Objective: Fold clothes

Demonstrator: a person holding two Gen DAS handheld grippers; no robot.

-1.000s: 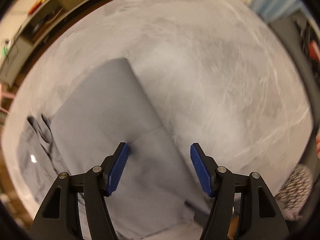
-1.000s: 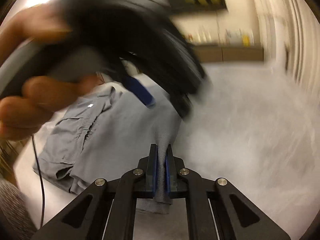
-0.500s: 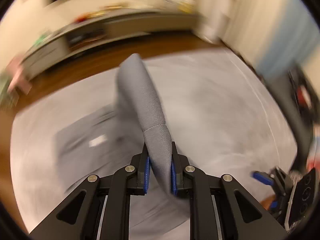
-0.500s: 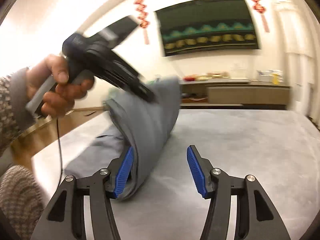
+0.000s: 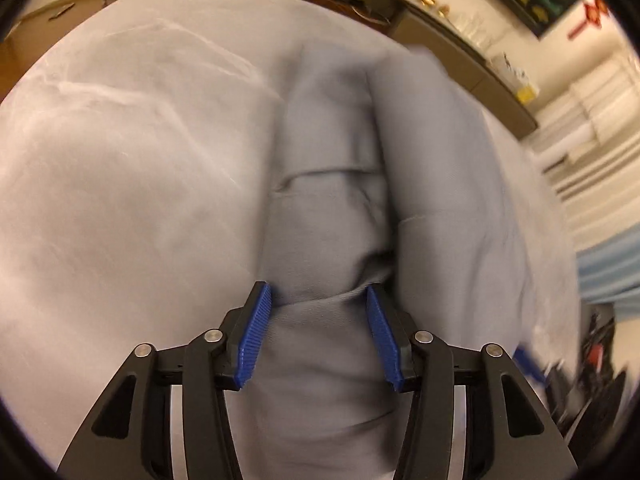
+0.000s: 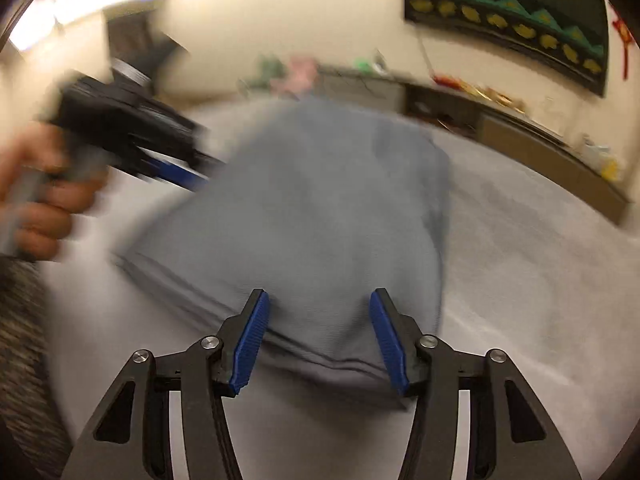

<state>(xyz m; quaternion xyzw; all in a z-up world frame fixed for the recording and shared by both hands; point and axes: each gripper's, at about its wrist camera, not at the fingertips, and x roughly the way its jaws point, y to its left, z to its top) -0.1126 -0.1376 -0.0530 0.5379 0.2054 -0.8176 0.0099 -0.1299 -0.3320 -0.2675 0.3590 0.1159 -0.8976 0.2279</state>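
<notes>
Both wrist cams close over garment (image 5: 328,208)

A pale grey marbled table (image 5: 120,184) fills the frame's left. Upper right, a long low cabinet (image 6: 552,160) carries small clutter beneath a dark wall hanging (image 6: 508,20).

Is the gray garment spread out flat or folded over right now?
Folded over. The gray garment lies doubled on the table, layered edges stacked at its near side, and both sets of jaws stand open around it.
</notes>
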